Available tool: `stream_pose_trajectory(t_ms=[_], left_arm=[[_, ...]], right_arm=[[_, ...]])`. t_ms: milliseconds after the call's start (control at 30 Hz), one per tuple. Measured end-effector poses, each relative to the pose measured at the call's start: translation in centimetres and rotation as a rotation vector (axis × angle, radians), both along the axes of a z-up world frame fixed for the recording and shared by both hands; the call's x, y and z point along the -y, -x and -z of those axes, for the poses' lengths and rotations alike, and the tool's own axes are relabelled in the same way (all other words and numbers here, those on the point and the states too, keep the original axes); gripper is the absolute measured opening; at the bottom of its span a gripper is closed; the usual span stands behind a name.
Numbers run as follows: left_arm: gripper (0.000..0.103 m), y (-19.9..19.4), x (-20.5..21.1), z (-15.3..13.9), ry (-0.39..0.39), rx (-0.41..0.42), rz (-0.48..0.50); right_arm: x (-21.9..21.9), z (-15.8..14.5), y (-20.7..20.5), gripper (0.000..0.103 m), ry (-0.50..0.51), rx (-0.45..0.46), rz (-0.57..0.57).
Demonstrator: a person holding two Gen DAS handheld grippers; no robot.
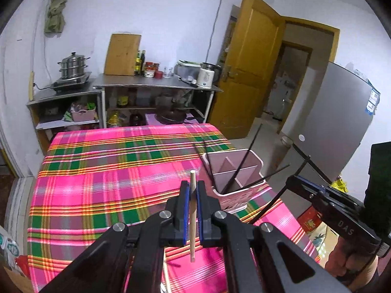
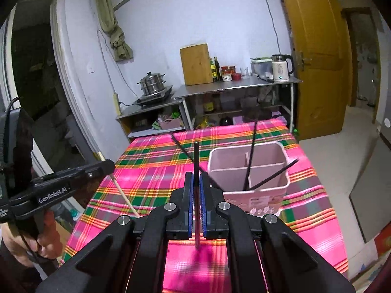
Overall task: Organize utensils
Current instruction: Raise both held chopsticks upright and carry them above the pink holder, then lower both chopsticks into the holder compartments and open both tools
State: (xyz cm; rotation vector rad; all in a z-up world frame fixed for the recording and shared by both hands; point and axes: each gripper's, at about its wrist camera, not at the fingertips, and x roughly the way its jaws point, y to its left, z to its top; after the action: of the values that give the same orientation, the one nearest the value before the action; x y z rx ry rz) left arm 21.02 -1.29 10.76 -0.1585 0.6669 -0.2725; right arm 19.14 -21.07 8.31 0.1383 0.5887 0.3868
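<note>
My left gripper [image 1: 193,186] is shut on a pale wooden chopstick [image 1: 192,234], held upright above the plaid table, left of the pink divided utensil holder [image 1: 244,195]. My right gripper [image 2: 196,177] is shut on a black chopstick [image 2: 196,156], held upright just left of the holder [image 2: 259,195]. Several black chopsticks [image 2: 251,146] lean inside the holder's compartments. The left gripper with its wooden chopstick [image 2: 122,193] shows at the left of the right wrist view. The right gripper body [image 1: 317,195] with its black chopstick shows at the right of the left wrist view.
The table has a pink, green and yellow plaid cloth [image 1: 110,171]. Behind it stand steel shelves [image 1: 156,83] with a steamer pot [image 1: 72,66], a cutting board, bottles and a kettle [image 2: 281,68]. A wooden door [image 1: 249,68] and a grey fridge [image 1: 342,112] are to the right.
</note>
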Motion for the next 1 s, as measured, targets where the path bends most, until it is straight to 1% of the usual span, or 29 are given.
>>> stream_pose_trajectory(t_ms=[167,467,633,700,833,900,1000], left_arm=[[0.005,-2.0,1.7,-1.4,0.027,0.009,0.029],[0.005,-5.4,3.7,-5.0,0.051,0.067,0.045],[0.005,-7.8,4.7,-6.0,0.058,0.089,0.042],[0.005,-8.8,5.4,-6.1,0.056,0.093,0.046],[0.005,-10.7,6.4,-5.2,0.047,0.087,0.052],[0.005,-11.5,6.8,-4.4,0.042,0.08,0.053],[0.005,-12.3,7.1,-2.8,0.055,0.054,0.06]], right_arm=[[1.5,-1.6,-0.9,0.005,-0.01,0.024,0.032],[3.6,-6.2,-3.4,0.005,-0.037,0.111,0.087],[4.2,-7.4,-5.4,0.005,-0.049,0.133,0.106],[4.2,-7.4,-6.2,0.005,-0.044,0.136,0.113],[4.5,-6.7,-7.8,0.005,-0.048,0.122,0.123],[4.4,-6.0,-8.5,0.005,-0.045,0.114,0.126],[4.4,-4.9,-9.1,0.005,-0.043,0.095,0.126]])
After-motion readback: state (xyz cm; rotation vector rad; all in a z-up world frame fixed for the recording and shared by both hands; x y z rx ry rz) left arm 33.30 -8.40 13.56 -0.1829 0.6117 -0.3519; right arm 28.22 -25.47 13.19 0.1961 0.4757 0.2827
